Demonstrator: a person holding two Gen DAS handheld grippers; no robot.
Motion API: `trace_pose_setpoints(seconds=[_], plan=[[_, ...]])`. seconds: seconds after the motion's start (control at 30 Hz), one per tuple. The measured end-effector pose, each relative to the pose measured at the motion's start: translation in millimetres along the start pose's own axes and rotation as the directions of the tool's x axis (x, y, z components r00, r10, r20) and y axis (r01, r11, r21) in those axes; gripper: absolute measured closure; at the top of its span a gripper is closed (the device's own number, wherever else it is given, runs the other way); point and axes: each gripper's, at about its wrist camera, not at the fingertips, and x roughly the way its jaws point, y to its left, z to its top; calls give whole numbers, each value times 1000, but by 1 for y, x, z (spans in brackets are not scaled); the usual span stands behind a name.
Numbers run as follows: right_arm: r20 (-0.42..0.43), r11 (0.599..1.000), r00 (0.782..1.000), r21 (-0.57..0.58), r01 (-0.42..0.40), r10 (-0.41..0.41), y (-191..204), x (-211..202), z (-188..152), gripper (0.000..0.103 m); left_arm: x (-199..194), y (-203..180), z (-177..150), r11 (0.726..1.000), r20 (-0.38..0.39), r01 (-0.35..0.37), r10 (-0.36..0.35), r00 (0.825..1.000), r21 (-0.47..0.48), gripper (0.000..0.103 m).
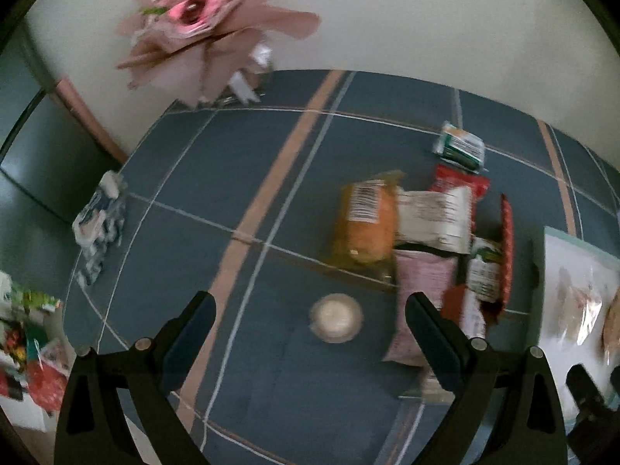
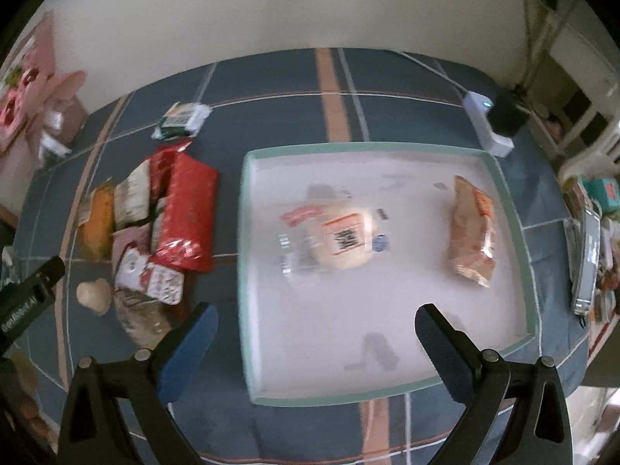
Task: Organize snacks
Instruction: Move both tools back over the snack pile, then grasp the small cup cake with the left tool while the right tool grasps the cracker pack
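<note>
- While both views are blurred, the left hand-held gripper (image 1: 310, 329) is seen released, its jaws spread wide with nothing between them but the surface (image 1: 217, 178) below.
- A small round white snack (image 1: 336, 318) is seen on the surface just ahead of that gripper, between its two fingers.
- A heap of snack packets is seen ahead and to the right of it: an orange packet (image 1: 366, 223), a white packet (image 1: 436, 219) touching it, a pink packet (image 1: 420, 302) nearer the right finger, and a red packet (image 1: 505, 248) at the far right side of the heap.
- A green packet (image 1: 461, 146) is seen farther ahead, apart from the heap.
- The right hand-held gripper (image 2: 316, 327) is likewise seen released and holding nothing, held above the near part of a white tray (image 2: 511, 213) with a green rim.
- Inside the tray, a clear-wrapped bun (image 2: 341, 242) is seen straight ahead of the gripper, and an orange snack bag (image 2: 472, 230) ahead to the right, well apart from the bun.
- The heap is seen to the left of the tray, beside it, with the red packet (image 2: 186, 213) closest to the rim.
- A white power strip (image 2: 488, 124) is seen beyond the tray's far right corner.
</note>
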Motion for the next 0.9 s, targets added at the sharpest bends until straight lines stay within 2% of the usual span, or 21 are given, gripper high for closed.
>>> trace_pose_setpoints(seconds=[0.17, 0.37, 0.6, 0.9], plan=[[-9, 998, 1000, -48, -29, 29, 29, 4, -4, 0, 9, 20, -1, 999, -16, 0, -1, 1000, -45, 5], [-52, 994, 995, -65, -87, 83, 54, 13, -12, 0, 22, 26, -1, 998, -51, 15, -18, 999, -54, 5], [-94, 989, 990, -88, -116, 108, 81, 28, -20, 0, 36, 23, -2, 999, -94, 29, -33, 995, -43, 5], [-140, 982, 984, -139, -130, 110, 109, 47, -34, 0, 72, 13, -11, 998, -194, 52, -55, 979, -22, 5]])
